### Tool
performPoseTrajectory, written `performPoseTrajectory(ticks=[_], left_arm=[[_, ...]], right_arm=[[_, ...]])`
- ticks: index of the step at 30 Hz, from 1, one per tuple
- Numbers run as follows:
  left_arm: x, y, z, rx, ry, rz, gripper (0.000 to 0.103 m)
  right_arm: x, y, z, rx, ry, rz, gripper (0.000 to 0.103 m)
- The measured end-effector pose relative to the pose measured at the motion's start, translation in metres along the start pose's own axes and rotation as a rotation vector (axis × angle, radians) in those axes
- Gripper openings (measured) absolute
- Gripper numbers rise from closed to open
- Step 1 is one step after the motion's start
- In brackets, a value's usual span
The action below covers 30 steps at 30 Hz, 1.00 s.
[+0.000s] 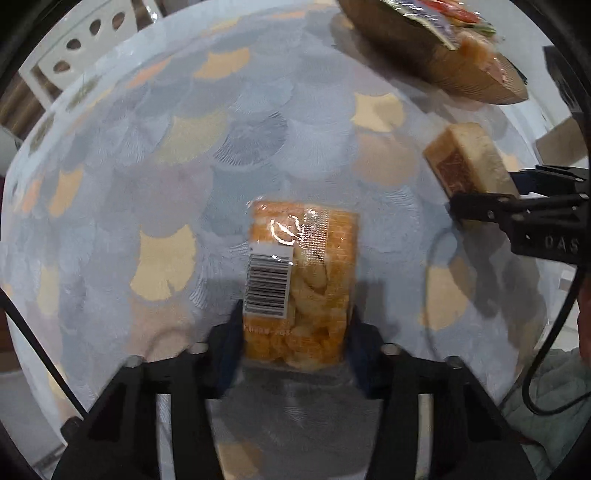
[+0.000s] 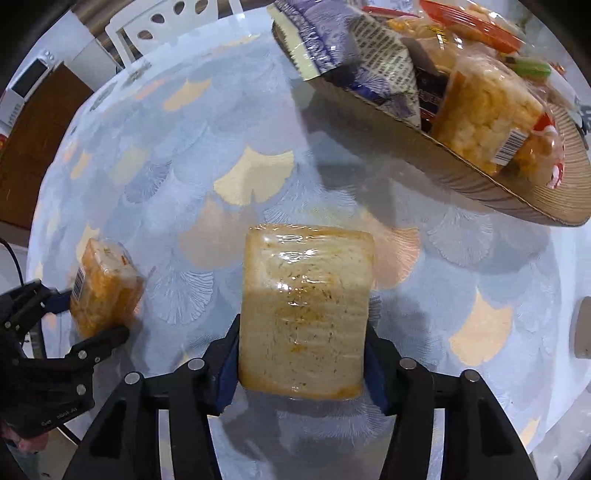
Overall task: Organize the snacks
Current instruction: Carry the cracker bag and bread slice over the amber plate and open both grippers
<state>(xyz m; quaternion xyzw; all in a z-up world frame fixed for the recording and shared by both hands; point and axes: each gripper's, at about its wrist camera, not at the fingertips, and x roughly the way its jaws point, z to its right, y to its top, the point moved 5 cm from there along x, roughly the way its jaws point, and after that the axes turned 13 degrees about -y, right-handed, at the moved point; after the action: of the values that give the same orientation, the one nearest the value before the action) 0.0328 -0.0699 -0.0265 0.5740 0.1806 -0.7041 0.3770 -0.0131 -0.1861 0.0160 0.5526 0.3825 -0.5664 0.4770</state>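
Observation:
My left gripper point(image 1: 295, 332) is shut on an orange snack pack point(image 1: 301, 280) with a barcode label, held above the table. It also shows in the right wrist view point(image 2: 105, 288), at the left. My right gripper point(image 2: 301, 354) is shut on a pale wrapped bread-like pack point(image 2: 304, 310), held above the table. That pack also shows in the left wrist view point(image 1: 469, 162), at the right, between the right gripper's fingers point(image 1: 480, 210).
A cardboard tray point(image 2: 480, 177) with several snack packs sits at the far right; it also shows in the left wrist view point(image 1: 443, 66). The round table point(image 2: 221, 147) has a leaf-pattern cloth. A white chair point(image 2: 147, 26) stands beyond the table's far edge.

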Motion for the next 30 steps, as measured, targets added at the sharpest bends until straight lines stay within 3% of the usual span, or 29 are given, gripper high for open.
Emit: performPoseTrajectory(ticks=[3, 6, 9, 15, 22, 27, 30], left_arm=[[-0.005, 0.003, 0.003, 0.003, -0.001, 0.028, 0.043], [-0.020, 0.002, 0.005, -0.013, -0.060, 0.065, 0.043], [-0.041, 0.016, 0.006, -0.033, -0.124, 0.129, 0.043], [-0.073, 0.056, 0.012, 0.006, -0.148, 0.234, 0.043], [-0.090, 0.131, 0.044, 0.107, -0.152, 0.324, 0.043], [-0.094, 0.186, 0.074, 0.198, -0.097, 0.342, 0.043], [-0.088, 0.219, 0.087, 0.241, -0.066, 0.333, 0.043]], right_arm=[[-0.002, -0.001, 0.005, 0.030, 0.042, -0.006, 0.054], [-0.006, -0.004, 0.007, 0.013, 0.086, -0.018, 0.054], [-0.011, -0.012, 0.007, -0.003, 0.183, -0.040, 0.053], [-0.042, -0.010, 0.030, 0.032, 0.266, -0.004, 0.053], [-0.103, 0.028, 0.080, 0.087, 0.203, 0.164, 0.053], [-0.140, 0.072, 0.142, 0.147, 0.051, 0.306, 0.053], [-0.146, 0.099, 0.169, 0.196, -0.005, 0.329, 0.053]])
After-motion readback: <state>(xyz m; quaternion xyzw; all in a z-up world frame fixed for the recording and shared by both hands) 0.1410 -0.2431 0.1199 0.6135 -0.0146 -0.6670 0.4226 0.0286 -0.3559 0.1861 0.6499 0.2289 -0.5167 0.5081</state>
